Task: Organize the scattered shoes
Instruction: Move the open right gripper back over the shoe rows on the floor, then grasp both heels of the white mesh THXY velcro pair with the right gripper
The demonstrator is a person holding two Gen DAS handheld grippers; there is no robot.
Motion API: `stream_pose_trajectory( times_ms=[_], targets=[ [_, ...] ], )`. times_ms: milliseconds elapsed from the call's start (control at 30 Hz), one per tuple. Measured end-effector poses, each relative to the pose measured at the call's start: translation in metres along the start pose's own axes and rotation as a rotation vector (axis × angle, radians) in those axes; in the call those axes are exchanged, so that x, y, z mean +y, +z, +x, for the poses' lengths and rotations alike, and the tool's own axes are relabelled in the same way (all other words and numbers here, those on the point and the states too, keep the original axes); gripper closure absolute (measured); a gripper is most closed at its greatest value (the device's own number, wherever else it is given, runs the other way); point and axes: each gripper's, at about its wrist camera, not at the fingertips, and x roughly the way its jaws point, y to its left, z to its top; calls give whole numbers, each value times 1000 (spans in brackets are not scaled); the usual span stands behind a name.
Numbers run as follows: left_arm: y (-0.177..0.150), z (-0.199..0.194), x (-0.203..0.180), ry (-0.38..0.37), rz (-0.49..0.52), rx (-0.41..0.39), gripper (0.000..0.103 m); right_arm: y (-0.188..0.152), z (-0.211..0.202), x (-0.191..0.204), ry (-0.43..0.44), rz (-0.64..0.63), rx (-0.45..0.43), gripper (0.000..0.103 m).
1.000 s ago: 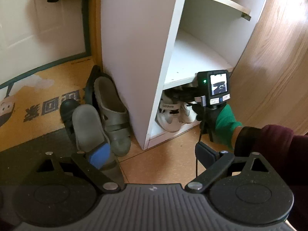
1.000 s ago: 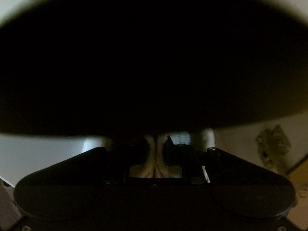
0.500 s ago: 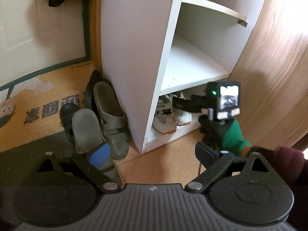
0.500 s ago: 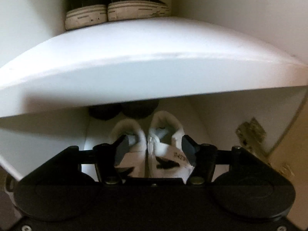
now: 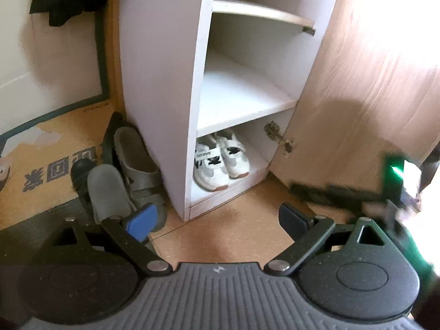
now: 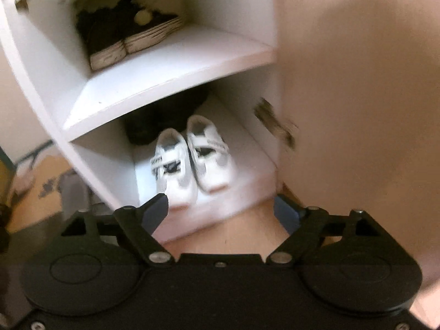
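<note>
A sneaker pair [image 6: 192, 156] sat in the cabinet's [image 5: 156, 82] bottom compartment; sandals [image 5: 132, 170] lay at its nine o'clock

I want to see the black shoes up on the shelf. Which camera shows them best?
The right wrist view. It looks into the cupboard, so the black shoes show at the back of the middle shelf, though blurred. The left wrist view shows that shelf only from the side; the black shoes are hidden there.

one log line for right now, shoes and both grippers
white sneakers: paired on bottom shelf | right gripper: open, empty, jaws just opened | left gripper: open, empty | grey sandals: on floor beside cabinet
</note>
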Motion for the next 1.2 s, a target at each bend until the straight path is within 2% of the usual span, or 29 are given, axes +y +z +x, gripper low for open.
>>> stream_pose_trajectory(
  times_ms=[133, 200, 300, 333, 400, 467, 500, 533, 567, 633, 700, 767, 933, 967, 1033, 1100, 1200],
  targets=[
    [-2, -18, -11, -87, 3, -29, 7, -42, -87, -38, -46, 72, 22, 13],
    [-3, -24, -18, -101, 2, -30, 7, -72, -130, -65, -90, 116, 47, 13],
    [-4, -37, -33, -133, 6, -37, 7, -121, -178, -105, -204, 228, 92, 13],
    [-5, -42, -40, -154, 8, -35, 7, -130, -185, -113, -224, 259, 100, 13],
    [-5, -49, -54, -198, 12, -34, 7, -171, -210, -141, -303, 329, 127, 14],
    [-5, -57, -75, -250, 35, -35, 7, -204, -225, -163, -381, 370, 162, 18],
    [-6, -60, -84, -271, 50, -39, 7, -220, -231, -174, -401, 413, 181, 21],
    [-7, -63, -94, -285, 70, -45, 7, -229, -235, -181, -400, 447, 189, 32],
    [-8, -64, -101, -290, 90, -50, 7, -249, -243, -189, -429, 480, 206, 37],
    [-12, -60, -112, -287, 123, -41, 7, -278, -254, -200, -475, 528, 231, 37],
    [-15, -54, -113, -272, 112, -27, 7, -318, -260, -208, -500, 658, 250, 37],
    [-18, -49, -112, -240, 103, -22, 7, -332, -253, -212, -491, 711, 276, 37],
    [-26, -34, -119, -210, 125, 24, 7, -326, -216, -200, -411, 622, 287, 37],
    [-26, -34, -122, -205, 132, 24, 7, -326, -212, -199, -412, 608, 295, 41],
    [-28, -32, -130, -208, 144, 27, 7, -329, -214, -204, -433, 613, 287, 43],
    [-29, -30, -139, -216, 156, 33, 7, -333, -228, -230, -511, 649, 251, 43],
    [-33, -26, -158, -239, 191, 41, 7, -333, -246, -256, -556, 701, 204, 43]
  ],
)
